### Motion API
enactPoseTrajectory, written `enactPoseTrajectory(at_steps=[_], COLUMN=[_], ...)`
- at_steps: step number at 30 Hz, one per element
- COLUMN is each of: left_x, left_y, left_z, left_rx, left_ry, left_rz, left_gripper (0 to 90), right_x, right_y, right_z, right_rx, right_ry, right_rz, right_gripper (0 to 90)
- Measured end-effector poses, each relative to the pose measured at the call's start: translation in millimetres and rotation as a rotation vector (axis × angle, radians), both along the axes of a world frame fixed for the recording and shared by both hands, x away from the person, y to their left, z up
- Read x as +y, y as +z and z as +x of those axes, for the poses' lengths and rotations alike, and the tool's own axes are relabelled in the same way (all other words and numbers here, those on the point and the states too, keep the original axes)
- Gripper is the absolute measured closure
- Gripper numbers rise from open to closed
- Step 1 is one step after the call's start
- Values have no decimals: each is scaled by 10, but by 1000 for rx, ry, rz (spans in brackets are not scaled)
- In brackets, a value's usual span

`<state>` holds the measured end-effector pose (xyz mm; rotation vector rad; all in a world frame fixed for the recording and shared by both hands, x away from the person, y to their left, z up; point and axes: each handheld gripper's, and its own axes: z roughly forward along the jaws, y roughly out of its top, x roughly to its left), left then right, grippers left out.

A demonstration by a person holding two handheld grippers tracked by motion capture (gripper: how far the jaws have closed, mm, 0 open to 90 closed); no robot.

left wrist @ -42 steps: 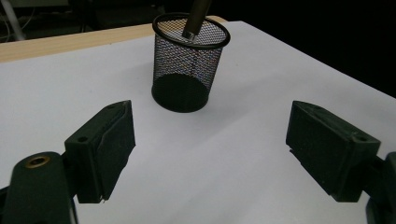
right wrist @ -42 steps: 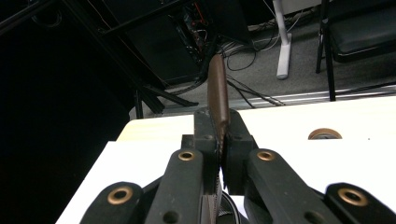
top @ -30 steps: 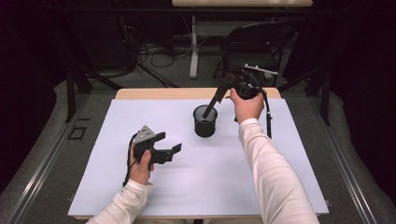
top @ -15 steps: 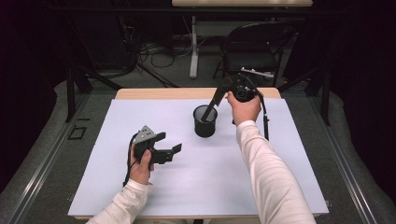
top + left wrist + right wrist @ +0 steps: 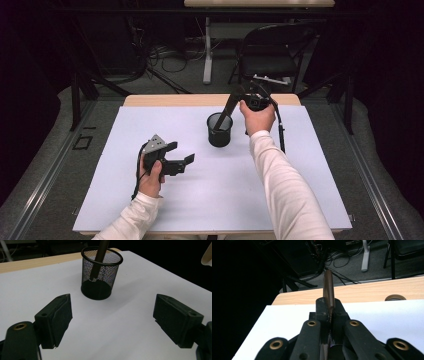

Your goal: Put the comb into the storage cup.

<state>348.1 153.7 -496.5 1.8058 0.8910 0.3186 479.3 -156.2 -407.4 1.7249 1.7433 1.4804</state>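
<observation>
A black mesh cup [image 5: 220, 131] stands upright on the white sheet [image 5: 300, 165], a little behind the table's middle. My right gripper [image 5: 241, 98] hovers above and to the right of the cup, tilted down towards it and shut on a dark brown stick [image 5: 227, 111]. The stick's lower end sits inside the cup. From the right gripper [image 5: 329, 313] the stick [image 5: 328, 288] juts out past the closed jaws. My left gripper [image 5: 181, 153] rests low at the front left, open, empty. In its own view the left gripper [image 5: 112, 322] faces the cup [image 5: 101, 275] and stick [image 5: 98, 257].
A strip of bare wooden table edge [image 5: 170, 100] runs behind the sheet, with a round brass fitting [image 5: 395, 297] set in it. A black chair [image 5: 270, 50] and floor cables [image 5: 165, 55] lie beyond the table.
My right gripper has drifted slightly left and down with the stick, whose tip stays in the cup. The left gripper has not moved.
</observation>
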Motion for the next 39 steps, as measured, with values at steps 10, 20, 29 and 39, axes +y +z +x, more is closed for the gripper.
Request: enactPoseTrajectory(at_steps=[10,20,29,39], left_x=[1,0,2,0], left_y=[-1,-3,-6,-7], left_z=[1,3,8,8], left_rx=[0,1,1,1], left_ry=[1,1,1,1], left_rz=[-1,-1,2,3], left_gripper=[159,160,160,160], right_x=[51,63,68,48], right_y=[-74,-150,-207,-253], right_z=[19,30,40,45], right_rx=[12,26,41,49], right_ry=[4,5,6,-4], right_rz=[-5,-3,-3,25], right_gripper=[870,870,870,870])
